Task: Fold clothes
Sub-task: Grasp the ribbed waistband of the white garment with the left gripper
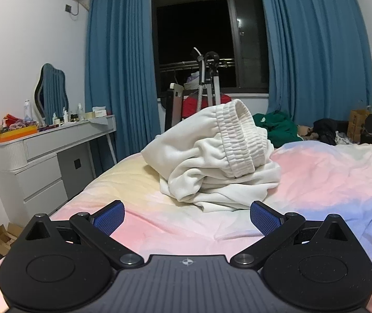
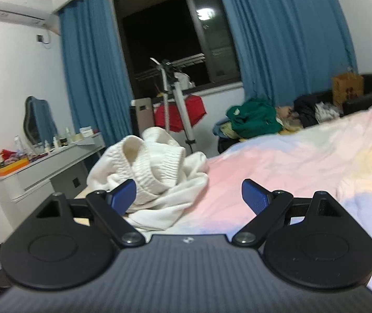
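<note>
white trousers heaped on bed, dresser beside

The pastel bed cover lies bare and mostly flat to the right of the crumpled white garment, giving broad free room there. In the left wrist view, an open strip of cover lies between the spread left tongs and the heap. In the right wrist view, the garment reaches up to the left finger of the right tongs. A grey dresser borders the bed's left side, and piled clothes crowd the far edge.
</note>
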`<state>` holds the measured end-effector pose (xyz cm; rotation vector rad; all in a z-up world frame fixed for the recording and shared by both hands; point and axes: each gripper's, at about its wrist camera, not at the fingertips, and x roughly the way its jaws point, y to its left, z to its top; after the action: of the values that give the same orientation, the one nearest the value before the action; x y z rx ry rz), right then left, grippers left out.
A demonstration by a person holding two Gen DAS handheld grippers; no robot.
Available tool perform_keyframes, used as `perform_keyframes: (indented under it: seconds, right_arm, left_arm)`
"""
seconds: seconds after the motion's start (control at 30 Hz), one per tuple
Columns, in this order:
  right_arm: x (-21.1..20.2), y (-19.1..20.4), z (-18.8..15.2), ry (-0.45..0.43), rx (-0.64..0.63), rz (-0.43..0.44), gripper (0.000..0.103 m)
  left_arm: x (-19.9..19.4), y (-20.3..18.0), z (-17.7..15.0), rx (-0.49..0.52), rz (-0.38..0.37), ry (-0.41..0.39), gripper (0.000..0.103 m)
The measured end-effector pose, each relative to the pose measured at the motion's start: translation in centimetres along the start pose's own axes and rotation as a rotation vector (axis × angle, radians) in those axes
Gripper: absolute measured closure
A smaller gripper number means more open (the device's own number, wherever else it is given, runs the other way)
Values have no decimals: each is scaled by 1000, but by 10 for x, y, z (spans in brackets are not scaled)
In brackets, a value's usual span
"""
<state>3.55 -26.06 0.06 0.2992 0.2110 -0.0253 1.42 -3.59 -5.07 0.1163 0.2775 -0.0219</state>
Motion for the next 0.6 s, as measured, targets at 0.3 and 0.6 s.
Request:
perform_keyframes:
  seconds: [0.3, 0.6]
  right_arm:
    - [2, -31, 4, 24, 92, -69, 14]
    - [28, -62, -2, 70, 218, -123, 14]
  left_arm:
    - [66, -46, 48, 75, -34, -24, 0]
    - [174, -76, 108, 72, 132, -21, 9]
